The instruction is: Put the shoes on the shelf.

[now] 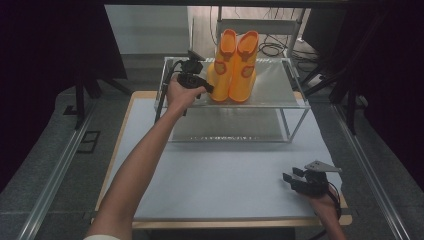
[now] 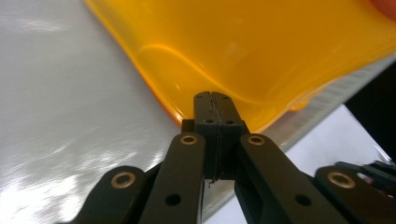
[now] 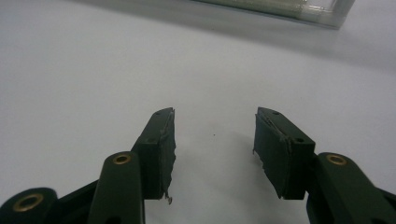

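You are reaching your left gripper (image 1: pixel 204 85) up to the top shelf of the wire rack (image 1: pixel 272 92), where 2 orange rubber boots (image 1: pixel 234 67) are standing upright side by side, touching each other. The boots are sitting toward the middle of that shelf, toes pointing at you, and your left gripper is coming at them from their left side, level with the foot of the left boot (image 1: pixel 220 70). In the left gripper view, its jaws are pressing flat together with nothing between them, and the closed tip (image 2: pixel 213 100) is sitting right at the lower edge of the boot's glossy orange side (image 2: pixel 243 51); whether the tip is actually touching the boot or just lying beside it is too close to tell. The shiny shelf surface (image 2: pixel 60 93) is spreading out to the left of the jaws.

You are resting your right gripper (image 1: pixel 292 181) low over the white table (image 1: pixel 220 170), near its front right corner, well apart from the rack and the boots. In the right gripper view, its 2 jaws are standing apart with only bare table between them (image 3: pixel 215 135), gripping nothing, and the foot of the rack (image 3: pixel 280 9) is showing at the far edge.
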`<move>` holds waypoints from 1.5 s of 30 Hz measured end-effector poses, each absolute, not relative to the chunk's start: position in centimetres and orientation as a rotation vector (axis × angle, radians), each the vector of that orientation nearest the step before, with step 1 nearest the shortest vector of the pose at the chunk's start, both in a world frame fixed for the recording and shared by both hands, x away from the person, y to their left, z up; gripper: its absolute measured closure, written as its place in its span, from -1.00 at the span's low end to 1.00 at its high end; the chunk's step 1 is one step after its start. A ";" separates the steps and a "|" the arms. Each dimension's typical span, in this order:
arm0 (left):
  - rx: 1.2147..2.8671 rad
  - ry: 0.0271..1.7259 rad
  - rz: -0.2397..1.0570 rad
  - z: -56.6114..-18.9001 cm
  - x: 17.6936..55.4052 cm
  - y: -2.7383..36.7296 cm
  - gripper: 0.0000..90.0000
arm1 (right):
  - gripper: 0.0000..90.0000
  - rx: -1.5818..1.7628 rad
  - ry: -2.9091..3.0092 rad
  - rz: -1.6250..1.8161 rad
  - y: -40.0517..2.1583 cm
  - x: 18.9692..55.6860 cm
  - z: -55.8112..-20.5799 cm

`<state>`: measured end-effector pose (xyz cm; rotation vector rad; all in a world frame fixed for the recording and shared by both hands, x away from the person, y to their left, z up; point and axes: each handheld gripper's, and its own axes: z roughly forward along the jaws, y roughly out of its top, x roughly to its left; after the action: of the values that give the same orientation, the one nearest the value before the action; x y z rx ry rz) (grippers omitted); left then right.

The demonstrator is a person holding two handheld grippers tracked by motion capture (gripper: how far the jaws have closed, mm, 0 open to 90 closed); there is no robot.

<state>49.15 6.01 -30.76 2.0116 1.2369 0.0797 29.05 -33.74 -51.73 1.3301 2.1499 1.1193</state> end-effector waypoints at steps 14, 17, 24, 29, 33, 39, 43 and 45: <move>2.012 1.197 0.036 -30.7 49.1 4.1 1.00 | 0.06 1.330 2.152 1.122 -33.7 29.0 -51.7; 2.004 1.187 0.031 -30.9 49.0 4.6 1.00 | 0.06 1.329 2.153 1.120 -33.7 29.0 -51.7; 1.999 1.146 0.057 -30.7 47.9 6.0 0.86 | 0.06 1.331 2.148 1.124 -33.8 29.0 -51.8; 1.982 1.079 0.057 -30.0 46.0 7.8 0.75 | 0.06 1.336 2.143 1.121 -34.0 29.0 -51.7; 1.975 1.031 0.058 -29.9 43.7 9.9 0.66 | 0.06 1.348 2.137 1.120 -34.0 29.0 -51.7; 1.945 0.992 0.075 -30.7 40.5 12.7 0.58 | 0.06 1.351 2.135 1.116 -34.0 29.0 -51.7; 1.946 0.965 0.077 -31.9 38.4 14.4 0.48 | 0.06 1.348 2.135 1.113 -34.0 29.0 -51.7; 1.956 0.951 0.102 -32.6 37.3 15.0 0.45 | 0.06 1.351 2.135 1.115 -34.0 29.0 -51.7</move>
<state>37.31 15.05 -32.64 1.9563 0.9512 0.1019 29.02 -33.97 -51.73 1.3515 2.1346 1.1146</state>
